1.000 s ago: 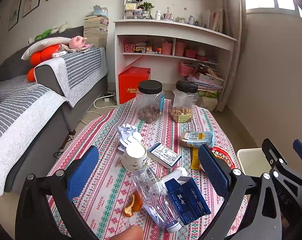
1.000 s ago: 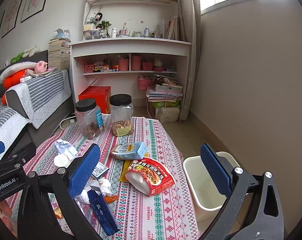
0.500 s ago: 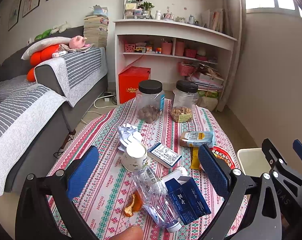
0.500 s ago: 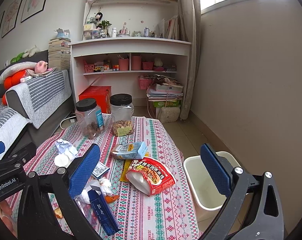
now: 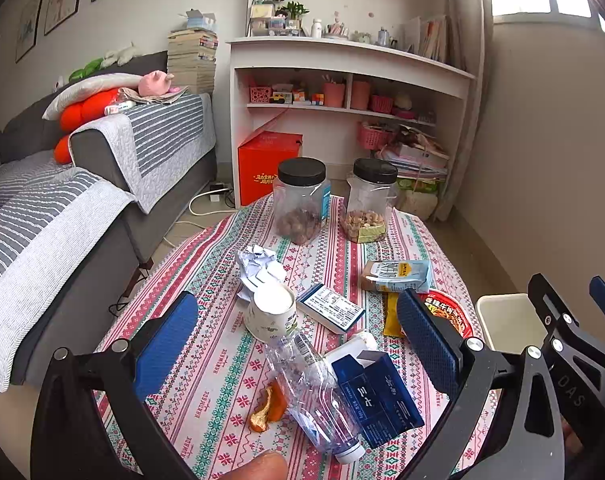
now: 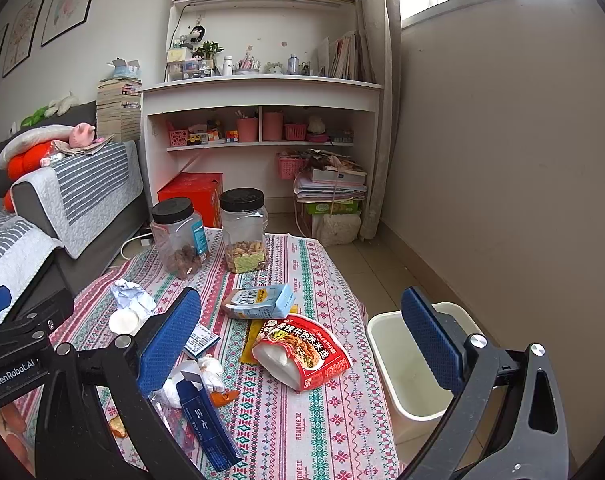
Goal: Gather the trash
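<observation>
Both grippers hover over the round table with the pink-and-green patterned cloth (image 5: 206, 264), and it is littered. Starting left: the left gripper (image 5: 298, 344) has its blue-padded jaws spread wide, gripping nothing. Between them lies a crumpled white paper ball (image 5: 258, 266), touching a tipped white paper cup (image 5: 271, 316). Nearer the camera, a bit of orange peel (image 5: 267, 408) sits just beside a crushed clear plastic bottle (image 5: 316, 396), and a dark blue carton (image 5: 378, 396) rests against that. At the far edge stand 2 clear jars with black lids (image 5: 302, 204). Moving right, the right gripper (image 6: 302, 336) is just as wide open and empty, framing a light blue drink carton (image 6: 260, 302) and a red instant-noodle packet (image 6: 302, 354). Furthest right, the white plastic bin (image 6: 386, 344) stands on the floor beside the table.
</observation>
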Demonstrator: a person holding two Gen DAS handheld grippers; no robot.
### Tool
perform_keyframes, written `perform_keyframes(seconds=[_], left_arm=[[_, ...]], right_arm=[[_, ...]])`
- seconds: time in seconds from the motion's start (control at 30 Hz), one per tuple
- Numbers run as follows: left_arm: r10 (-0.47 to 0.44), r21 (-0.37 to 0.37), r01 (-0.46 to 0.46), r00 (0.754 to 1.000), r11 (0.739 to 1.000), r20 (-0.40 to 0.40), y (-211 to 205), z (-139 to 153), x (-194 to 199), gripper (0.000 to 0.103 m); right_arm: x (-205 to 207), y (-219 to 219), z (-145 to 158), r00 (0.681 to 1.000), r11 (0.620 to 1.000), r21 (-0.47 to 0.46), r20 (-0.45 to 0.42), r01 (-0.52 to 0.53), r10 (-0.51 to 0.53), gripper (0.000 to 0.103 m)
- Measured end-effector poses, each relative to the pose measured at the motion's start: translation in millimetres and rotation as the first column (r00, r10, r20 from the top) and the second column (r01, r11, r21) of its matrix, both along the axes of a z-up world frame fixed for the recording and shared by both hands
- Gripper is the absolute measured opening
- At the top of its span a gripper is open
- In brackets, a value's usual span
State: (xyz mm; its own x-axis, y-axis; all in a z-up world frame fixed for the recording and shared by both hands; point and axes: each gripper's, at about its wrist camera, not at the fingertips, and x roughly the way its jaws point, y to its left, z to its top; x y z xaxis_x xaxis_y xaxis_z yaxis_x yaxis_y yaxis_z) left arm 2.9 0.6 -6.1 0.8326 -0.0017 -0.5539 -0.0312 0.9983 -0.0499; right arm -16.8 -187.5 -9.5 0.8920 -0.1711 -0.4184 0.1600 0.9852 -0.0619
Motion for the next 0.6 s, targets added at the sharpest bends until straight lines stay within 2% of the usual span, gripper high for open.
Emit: perform_keyframes(seconds=[0.6], left_arm=[[0.001, -0.002, -0.001, 1.000, 1.000, -0.001, 0.0, -0.7, -0.4, 0.097]], right_arm=[[-1.0, 2.4, -0.5, 1.000, 1.000, 0.002, -0.002, -0.001, 0.001, 0.096]])
